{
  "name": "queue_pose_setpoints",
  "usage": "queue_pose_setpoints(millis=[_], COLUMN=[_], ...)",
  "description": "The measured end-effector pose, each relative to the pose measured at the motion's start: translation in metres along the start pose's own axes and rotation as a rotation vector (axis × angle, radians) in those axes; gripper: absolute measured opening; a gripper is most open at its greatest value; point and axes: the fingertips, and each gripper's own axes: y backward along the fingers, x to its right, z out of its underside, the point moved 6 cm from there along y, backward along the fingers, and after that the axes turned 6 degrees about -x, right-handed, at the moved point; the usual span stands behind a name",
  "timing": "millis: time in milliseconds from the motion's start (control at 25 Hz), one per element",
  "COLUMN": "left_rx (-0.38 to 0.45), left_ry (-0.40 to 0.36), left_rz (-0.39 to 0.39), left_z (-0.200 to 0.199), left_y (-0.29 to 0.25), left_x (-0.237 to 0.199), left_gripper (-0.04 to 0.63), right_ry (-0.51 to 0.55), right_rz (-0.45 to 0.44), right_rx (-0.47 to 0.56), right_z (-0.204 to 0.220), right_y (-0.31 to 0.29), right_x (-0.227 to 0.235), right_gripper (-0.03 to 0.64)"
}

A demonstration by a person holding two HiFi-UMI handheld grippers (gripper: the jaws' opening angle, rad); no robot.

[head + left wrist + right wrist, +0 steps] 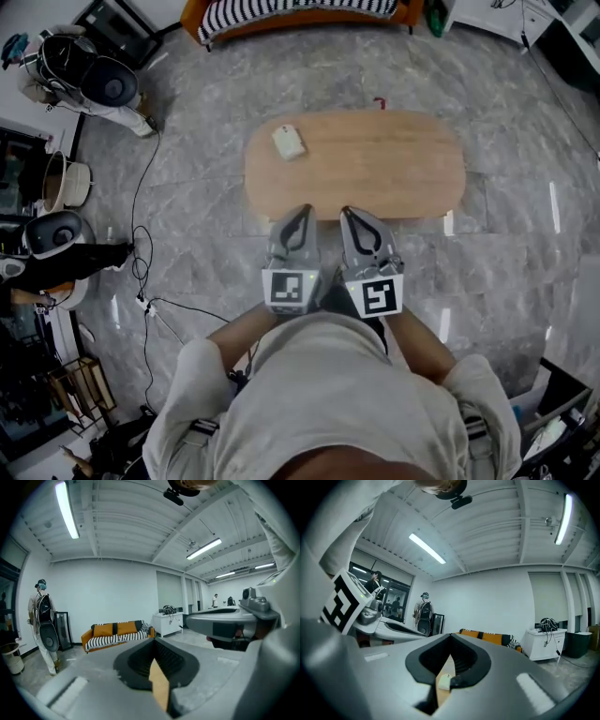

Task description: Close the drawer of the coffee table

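Hands up at the chest: left gripper [301, 212] clenched on nothing, right gripper [348, 213] just the same. Below them sits the oval wooden worktop [375, 169], and no drawer shows from under it in any view. I'd expect it to be light and stiff and to slide easily, so a flat push on its front should do. The white box [289, 142] sits well clear and the cable [139, 234] trails off left. Nothing blocks the near edge.

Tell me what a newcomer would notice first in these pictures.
The oval wooden coffee table stands on the grey floor, with a small white object near its left end. Just below it in the head view, the left gripper and right gripper are side by side, both shut and empty, close to the person.
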Motion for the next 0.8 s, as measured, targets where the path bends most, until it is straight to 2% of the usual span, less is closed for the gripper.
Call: queue_pose_setpoints(millis=[80, 200, 400, 800], left_rx=[0.039, 0.070, 0.052, 0.051], left_ry=[-0.007, -0.012, -0.034, -0.007], left_rz=[-0.005, 0.000, 0.024, -0.028], left_z=[-0.021, -0.032, -0.031, -0.031], left_y=[0.005, 0.012, 0.017, 0.003], left_x=[0.003, 0.021, 0.036, 0.015], left_gripper=[0.020, 0.020, 0.020, 0.020], right_ry=[0.021, 0.033, 0.043, 0.033], right_rz=[0.001, 0.000, -0.016, -0.023], right_rx=[0.011, 0.025, 0.037, 0.040], right_z=[-0.019, -0.028, -0.029, -0.025], right_y=[0.006, 0.021, 0.025, 0.007], right_x=[0.005, 0.009, 0.011, 0.014], right_gripper=[0.006, 0.006, 0.006, 0.006])
